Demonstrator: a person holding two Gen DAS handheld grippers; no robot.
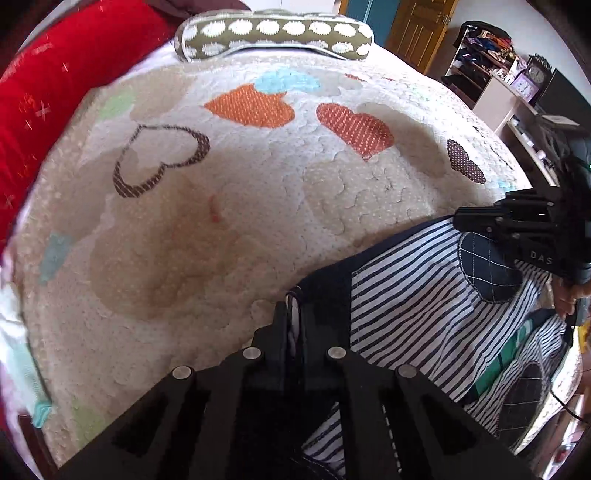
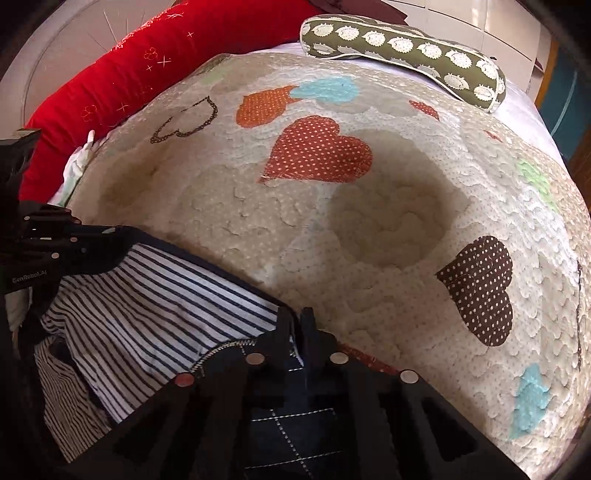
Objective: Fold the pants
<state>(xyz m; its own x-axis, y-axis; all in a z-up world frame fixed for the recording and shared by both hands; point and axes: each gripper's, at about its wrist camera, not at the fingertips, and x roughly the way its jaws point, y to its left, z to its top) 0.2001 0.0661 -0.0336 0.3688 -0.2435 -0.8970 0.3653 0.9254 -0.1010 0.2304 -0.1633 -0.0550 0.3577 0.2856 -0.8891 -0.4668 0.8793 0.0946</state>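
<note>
The pants [image 1: 413,306] are navy-and-white striped with a dark navy waistband and dark heart patches; they hang near the bed's front edge. My left gripper [image 1: 294,317] is shut on the waistband's left corner. My right gripper [image 2: 299,328] is shut on the waistband's other end, and the pants [image 2: 155,295] stretch away to its left. The right gripper also shows at the right edge of the left wrist view [image 1: 480,221]. The left gripper shows at the left edge of the right wrist view [image 2: 99,240]. The lower legs are hidden below the grippers.
A beige quilt with heart patches [image 1: 240,192] covers the bed ahead. A long red pillow [image 1: 55,85] lies along the left side, an olive patterned bolster [image 1: 273,33] at the far end. Shelves with clutter [image 1: 517,85] stand beyond the bed's right side.
</note>
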